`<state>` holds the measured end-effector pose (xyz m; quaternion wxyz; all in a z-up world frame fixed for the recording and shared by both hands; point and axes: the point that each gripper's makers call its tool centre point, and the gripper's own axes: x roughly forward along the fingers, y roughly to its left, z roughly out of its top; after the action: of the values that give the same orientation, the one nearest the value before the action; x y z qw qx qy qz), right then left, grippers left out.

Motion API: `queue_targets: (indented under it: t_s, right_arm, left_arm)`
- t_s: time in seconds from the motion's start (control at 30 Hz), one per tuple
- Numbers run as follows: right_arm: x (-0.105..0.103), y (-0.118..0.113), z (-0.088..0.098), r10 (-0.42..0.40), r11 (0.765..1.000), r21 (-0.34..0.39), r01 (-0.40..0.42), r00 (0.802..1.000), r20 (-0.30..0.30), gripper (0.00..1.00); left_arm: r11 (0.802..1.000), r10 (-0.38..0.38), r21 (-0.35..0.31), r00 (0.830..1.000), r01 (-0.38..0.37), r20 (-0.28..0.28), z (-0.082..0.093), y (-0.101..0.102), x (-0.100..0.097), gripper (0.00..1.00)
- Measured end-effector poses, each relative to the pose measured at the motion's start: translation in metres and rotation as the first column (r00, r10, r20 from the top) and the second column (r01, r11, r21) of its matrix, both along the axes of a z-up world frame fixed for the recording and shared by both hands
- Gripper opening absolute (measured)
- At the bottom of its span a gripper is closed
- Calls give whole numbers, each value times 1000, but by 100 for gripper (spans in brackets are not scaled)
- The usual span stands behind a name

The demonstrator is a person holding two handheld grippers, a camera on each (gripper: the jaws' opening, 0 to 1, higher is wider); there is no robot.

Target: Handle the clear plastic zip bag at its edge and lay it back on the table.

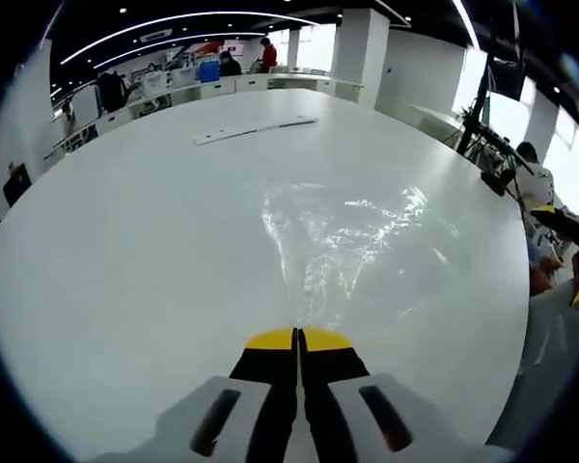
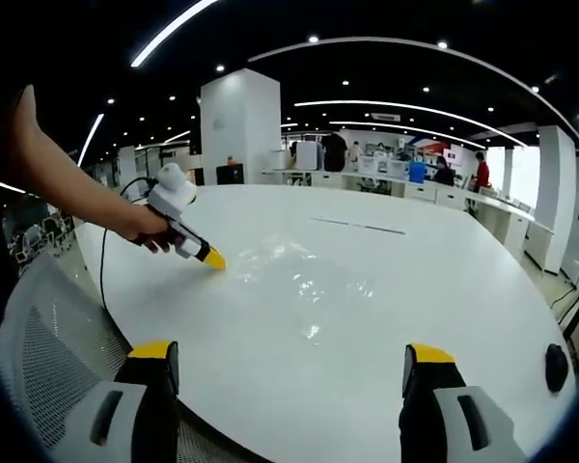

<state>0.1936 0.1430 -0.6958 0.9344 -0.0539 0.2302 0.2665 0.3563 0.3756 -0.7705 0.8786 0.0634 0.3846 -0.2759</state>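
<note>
**Friend:** Where is the bag right now?

**Me:** The clear bag lies flat on the white tabletop. In the left gripper view it spreads up and to the right from my left tongs, toward the middle of the frame.

**Friend:** Are those tongs holding it?

**Me:** They are pressed tight together, yellow tips touching. The bag's near edge runs right down to the tips, so I think they pinch that edge. The plastic is see-through, so I can't be fully sure.

**Friend:** And your other tongs?

**Me:** My right tongs are spread wide with nothing in them. In the right gripper view the bag lies above them, mid frame, well apart. My left tongs touch its left edge there.

**Friend:** So which side is closer?

**Me:** The left, by a lot. I think it should do the laying down.
</note>
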Motion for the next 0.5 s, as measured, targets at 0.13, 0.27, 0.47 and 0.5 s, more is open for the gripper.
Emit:
queue_targets:
  t_s: [0.13, 0.27, 0.47, 0.5]
  right_arm:
    - [0, 0, 0, -1, 1000, -1, 1, 1000, 1, 97]
    - [0, 1, 1, -2, 1000, -5, 2, 1000, 3, 97]
    - [2, -1, 4, -11, 1000, -8, 11, 1000, 19, 97]
    - [2, -1, 5, -15, 1000, -9, 15, 1000, 23, 97]
  left_arm:
    - [1000, -6, -5, 1000, 6, -4, 0, 0, -1, 0]
    - [1000, -8, -9, 1000, 8, -2, 1, 0, -3, 0]
    - [1000, -15, -6, 1000, 15, 14, 8, -1, -9, 0]
    - [1000, -20, 2, 1000, 20, 18, 8, 1, -9, 0]
